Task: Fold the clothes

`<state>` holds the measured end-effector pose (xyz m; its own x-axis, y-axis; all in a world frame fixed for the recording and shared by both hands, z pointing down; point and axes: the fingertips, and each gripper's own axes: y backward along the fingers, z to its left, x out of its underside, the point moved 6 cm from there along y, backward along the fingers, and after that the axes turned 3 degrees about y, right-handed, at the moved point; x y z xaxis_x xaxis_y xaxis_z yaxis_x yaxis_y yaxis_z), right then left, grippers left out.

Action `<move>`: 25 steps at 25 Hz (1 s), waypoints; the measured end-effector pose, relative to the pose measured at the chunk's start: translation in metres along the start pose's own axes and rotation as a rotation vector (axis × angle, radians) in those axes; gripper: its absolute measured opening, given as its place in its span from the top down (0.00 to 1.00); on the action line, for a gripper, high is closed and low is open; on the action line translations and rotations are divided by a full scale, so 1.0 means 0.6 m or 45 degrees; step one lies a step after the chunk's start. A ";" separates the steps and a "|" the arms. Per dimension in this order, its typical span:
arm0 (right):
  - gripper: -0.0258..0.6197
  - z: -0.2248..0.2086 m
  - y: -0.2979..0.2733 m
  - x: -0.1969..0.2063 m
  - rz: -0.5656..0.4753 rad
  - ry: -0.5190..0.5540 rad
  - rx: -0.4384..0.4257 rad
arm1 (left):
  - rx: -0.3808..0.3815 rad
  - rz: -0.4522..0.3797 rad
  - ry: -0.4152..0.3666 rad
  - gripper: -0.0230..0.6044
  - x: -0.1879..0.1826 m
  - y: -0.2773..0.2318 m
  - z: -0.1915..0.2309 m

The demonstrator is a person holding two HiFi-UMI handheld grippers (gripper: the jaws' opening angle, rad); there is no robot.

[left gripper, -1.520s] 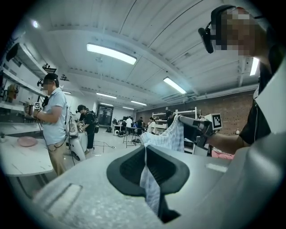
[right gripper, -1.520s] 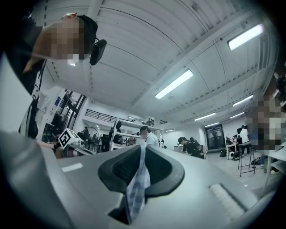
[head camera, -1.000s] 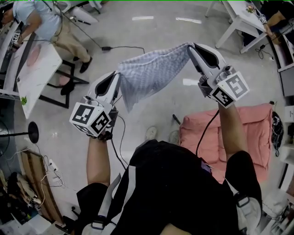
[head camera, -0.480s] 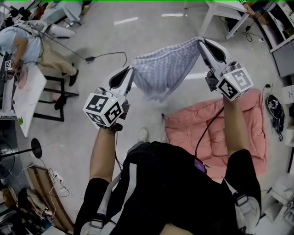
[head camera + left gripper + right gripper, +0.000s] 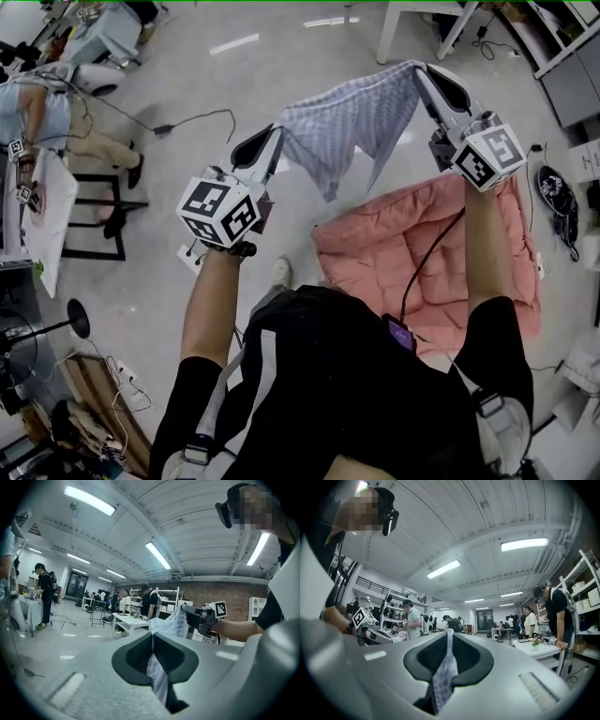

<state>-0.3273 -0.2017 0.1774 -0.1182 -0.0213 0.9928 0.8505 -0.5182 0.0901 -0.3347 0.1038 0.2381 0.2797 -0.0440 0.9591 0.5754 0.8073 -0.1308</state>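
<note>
Blue-checked cloth hangs stretched in the air between two level, outstretched arms above a pink quilt on the pale workshop floor in the head view, the left gripper clamped on one corner in the left gripper view, the right gripper pinching another in the right gripper view.

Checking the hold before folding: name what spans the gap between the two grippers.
The checked cloth, sagging in mid-air, one edge pinched in the left gripper, another in the right gripper; the head view shows it.
</note>
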 end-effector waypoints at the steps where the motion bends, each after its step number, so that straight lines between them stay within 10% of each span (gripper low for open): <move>1: 0.90 0.001 0.009 -0.006 -0.009 0.004 0.001 | 0.008 -0.007 -0.008 0.94 -0.004 0.002 -0.008; 25: 0.90 0.197 0.319 -0.156 -0.150 0.131 0.326 | 0.438 -0.088 -0.132 0.94 -0.064 0.197 -0.261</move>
<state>-0.0929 -0.1981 0.1112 -0.2636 -0.0669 0.9623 0.9280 -0.2899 0.2340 -0.1572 0.1089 0.1464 0.1592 -0.0597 0.9854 0.2934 0.9559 0.0105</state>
